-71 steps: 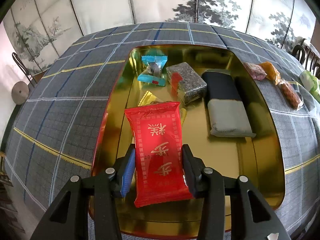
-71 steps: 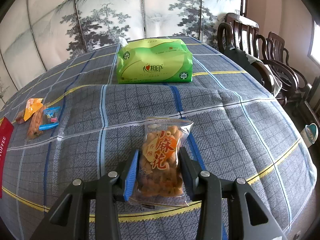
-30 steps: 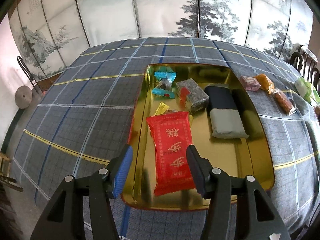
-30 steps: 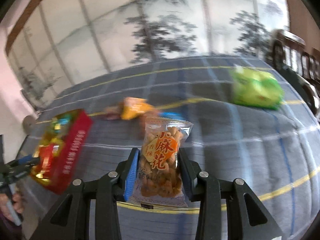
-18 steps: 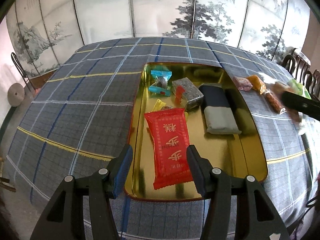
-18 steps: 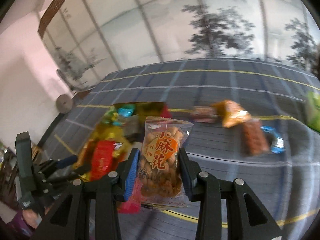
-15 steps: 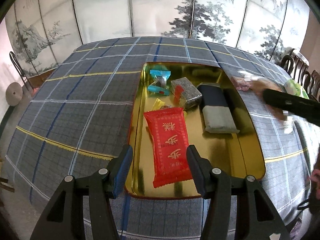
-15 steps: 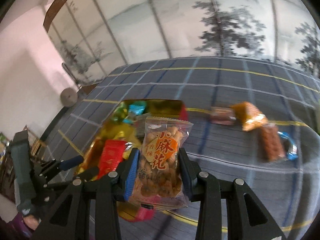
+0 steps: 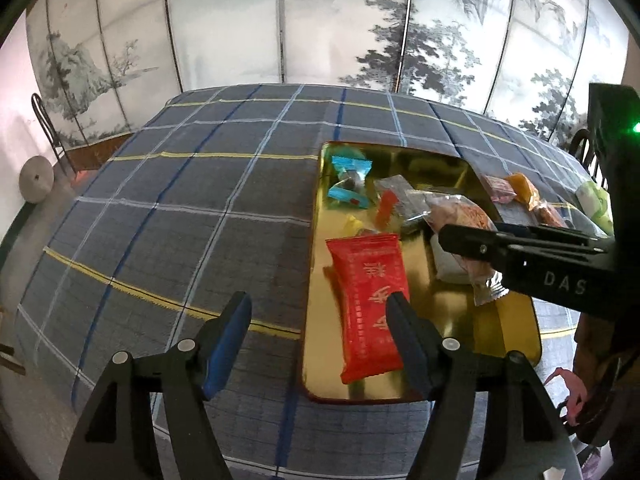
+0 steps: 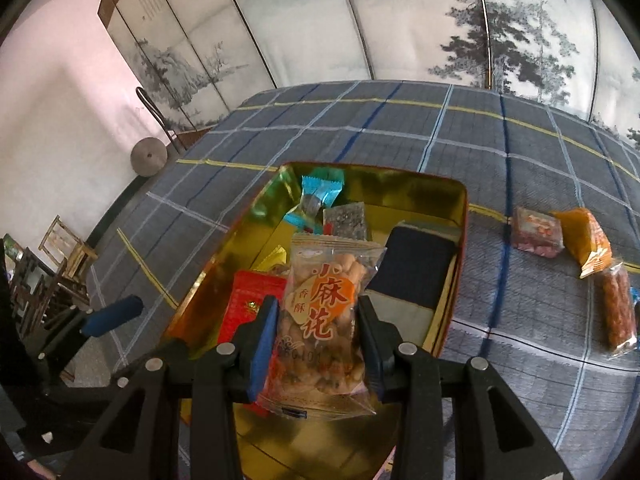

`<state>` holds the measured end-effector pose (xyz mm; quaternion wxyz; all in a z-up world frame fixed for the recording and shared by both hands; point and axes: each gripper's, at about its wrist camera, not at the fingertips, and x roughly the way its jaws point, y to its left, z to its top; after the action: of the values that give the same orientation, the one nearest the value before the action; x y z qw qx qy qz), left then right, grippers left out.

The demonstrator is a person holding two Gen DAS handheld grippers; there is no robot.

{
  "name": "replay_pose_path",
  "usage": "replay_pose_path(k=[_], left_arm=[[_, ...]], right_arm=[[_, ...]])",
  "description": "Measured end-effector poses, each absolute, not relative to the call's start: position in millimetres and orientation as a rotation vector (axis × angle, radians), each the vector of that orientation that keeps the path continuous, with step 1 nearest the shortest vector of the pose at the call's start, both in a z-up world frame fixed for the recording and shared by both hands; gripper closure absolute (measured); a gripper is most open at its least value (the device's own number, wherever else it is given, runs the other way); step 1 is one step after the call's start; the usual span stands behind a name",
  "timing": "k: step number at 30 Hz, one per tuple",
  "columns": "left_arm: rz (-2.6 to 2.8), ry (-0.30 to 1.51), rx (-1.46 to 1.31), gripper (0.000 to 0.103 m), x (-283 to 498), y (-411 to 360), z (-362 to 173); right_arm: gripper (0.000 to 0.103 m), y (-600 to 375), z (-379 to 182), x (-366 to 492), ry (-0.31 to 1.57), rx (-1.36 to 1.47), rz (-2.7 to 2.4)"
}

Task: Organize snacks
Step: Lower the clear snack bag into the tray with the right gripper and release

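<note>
A gold tray (image 9: 440,312) (image 10: 400,174) lies on the checked tablecloth. In it are a red packet (image 9: 368,300) (image 10: 248,300), a blue candy (image 9: 348,180), a speckled grey packet (image 10: 346,220) and a dark-and-grey block packet (image 10: 412,272). My right gripper (image 10: 317,320) is shut on a clear bag of fried twists (image 10: 324,276) and holds it above the tray. In the left wrist view that gripper (image 9: 472,240) and the bag (image 9: 460,212) reach in from the right. My left gripper (image 9: 316,312) hovers over the tray's near left edge. Its jaws are opening and nothing is gripped.
Loose snacks lie on the cloth right of the tray: a pink packet (image 10: 536,232), an orange packet (image 10: 588,240) and a long brown one (image 10: 618,312). A green tissue pack (image 9: 592,204) sits farther right. A painted folding screen stands behind the table.
My right gripper has swung left with the bag, from the open cloth to above the tray. My left gripper let go of the red packet, drew back left, and its jaws stand wider.
</note>
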<state>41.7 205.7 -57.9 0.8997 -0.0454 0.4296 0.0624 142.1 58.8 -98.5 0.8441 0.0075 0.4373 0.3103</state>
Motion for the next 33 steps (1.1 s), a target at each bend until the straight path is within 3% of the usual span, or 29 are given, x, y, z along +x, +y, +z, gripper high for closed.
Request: replay_pose_path(k=[33], left_arm=[[0.144, 0.922, -0.138, 0.03, 41.8, 223.2, -72.7]], right_arm=[[0.063, 75.1, -113.9, 149.9, 0.966, -0.009, 0.646]])
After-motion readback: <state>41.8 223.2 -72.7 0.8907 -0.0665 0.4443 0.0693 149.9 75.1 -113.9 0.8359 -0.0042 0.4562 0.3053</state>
